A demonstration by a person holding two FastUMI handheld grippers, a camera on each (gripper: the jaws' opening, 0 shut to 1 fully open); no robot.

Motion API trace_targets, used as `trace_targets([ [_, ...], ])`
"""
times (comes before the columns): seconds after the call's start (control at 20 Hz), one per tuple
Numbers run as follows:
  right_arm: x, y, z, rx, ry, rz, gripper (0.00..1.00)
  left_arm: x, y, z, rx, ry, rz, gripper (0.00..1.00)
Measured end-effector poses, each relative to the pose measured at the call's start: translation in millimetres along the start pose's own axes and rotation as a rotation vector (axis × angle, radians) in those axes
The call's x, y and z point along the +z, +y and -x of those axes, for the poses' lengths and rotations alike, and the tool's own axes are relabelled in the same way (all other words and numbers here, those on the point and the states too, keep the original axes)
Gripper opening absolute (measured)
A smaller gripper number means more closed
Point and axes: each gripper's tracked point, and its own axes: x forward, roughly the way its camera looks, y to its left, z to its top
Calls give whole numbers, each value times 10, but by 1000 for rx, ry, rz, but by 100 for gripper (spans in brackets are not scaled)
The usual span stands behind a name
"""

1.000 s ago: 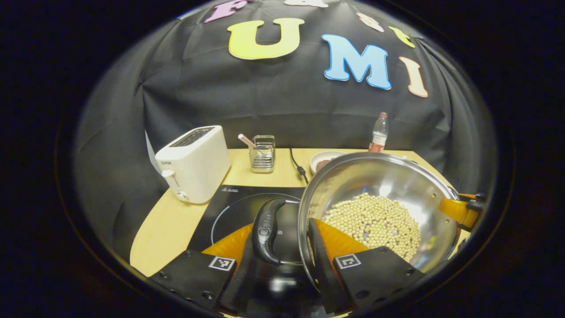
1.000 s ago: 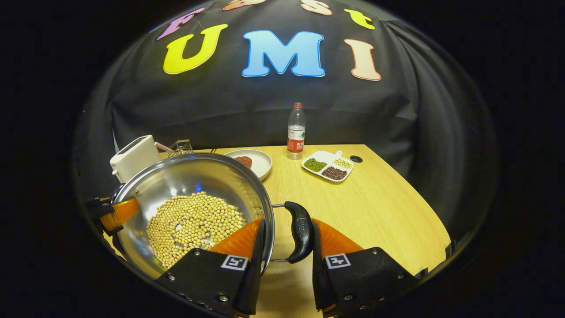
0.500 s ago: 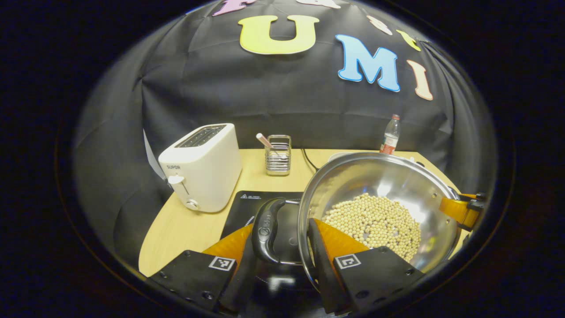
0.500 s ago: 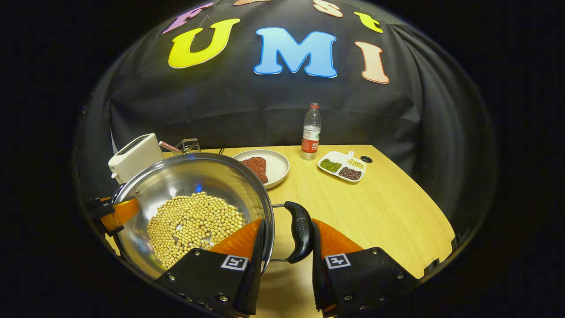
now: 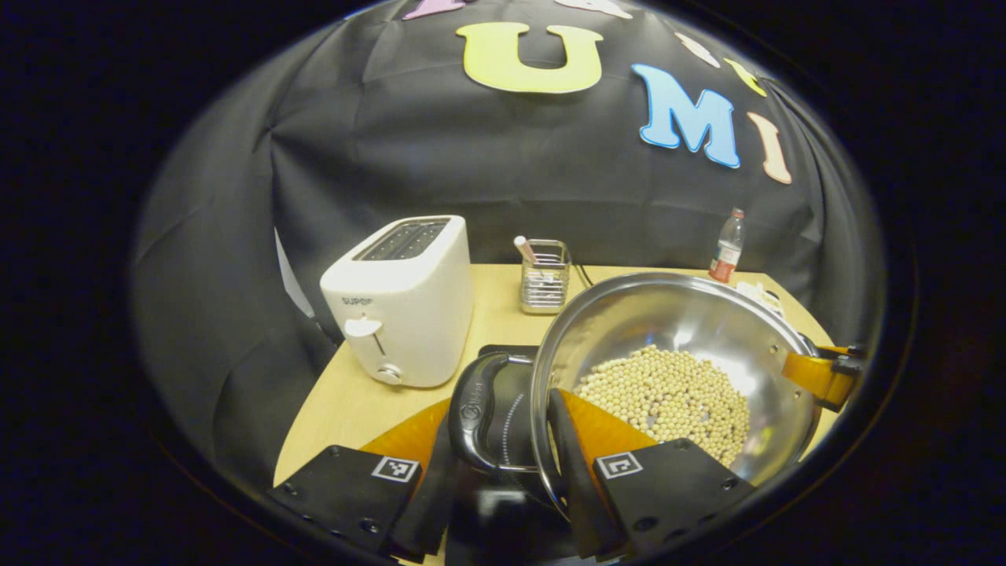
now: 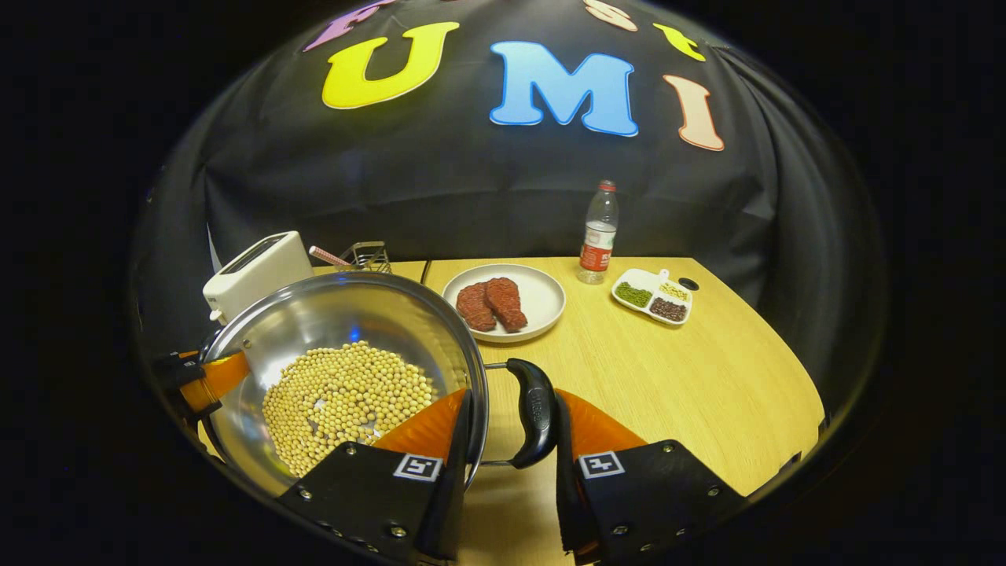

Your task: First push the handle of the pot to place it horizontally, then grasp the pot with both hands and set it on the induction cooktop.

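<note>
The pot (image 5: 676, 369) is up in the air, held by both tools. It is a shiny steel pot with lots of little pale beans (image 5: 668, 397) in the bottom. The left tool (image 5: 503, 440) is clenched on the pot's left handle (image 5: 471, 413), with one finger outside the handle and one inside the pot's rim. The right tool (image 6: 507, 440) grips the right handle (image 6: 537, 409) the same way.

A second ago the pot was more to the right. Now both tools have carried it to the left. In the left gripper view the white toaster (image 5: 405, 303) looks bigger and closer than before, and the wire holder (image 5: 544, 277) is nearer too. In the right gripper view the plate (image 6: 542, 303) with two red meat pieces (image 6: 491, 303) is now out in the open beside the pot, where before the pot hid most of it. The water bottle (image 6: 597, 232) and the small bean tray (image 6: 652, 295) near the far right edge of the desk (image 6: 707, 385) have slid further right in the picture.

The black induction cooktop (image 5: 507, 401) now sits right under the left handle, near the left edge of the desk. So the pot looks to be over the cooktop, or very close. The handles already lie flat, so the push step seems done. I think what is left is to lower the pot gently, keep it level so no beans spill, and then let go.
</note>
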Motion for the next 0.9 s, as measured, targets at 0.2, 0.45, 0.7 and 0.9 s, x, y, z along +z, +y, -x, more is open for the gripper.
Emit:
trace_targets([
  [0.2, -82, 172, -58, 11, 27, 4, 49, -78, 190, -93, 10, 22, 2, 64],
  [0.45, -147, 248, -98, 10, 35, -16, 49, -156, 268, -148, 6, 41, 3, 68],
  [0.7, -122, 291, -87, 57, 10, -33, 55, -186, 276, -180, -2, 30, 45, 65],
  [0.9, 60, 226, 82, 102, -75, -48, 96, 104, 370, 0, 74, -90, -3, 99],
])
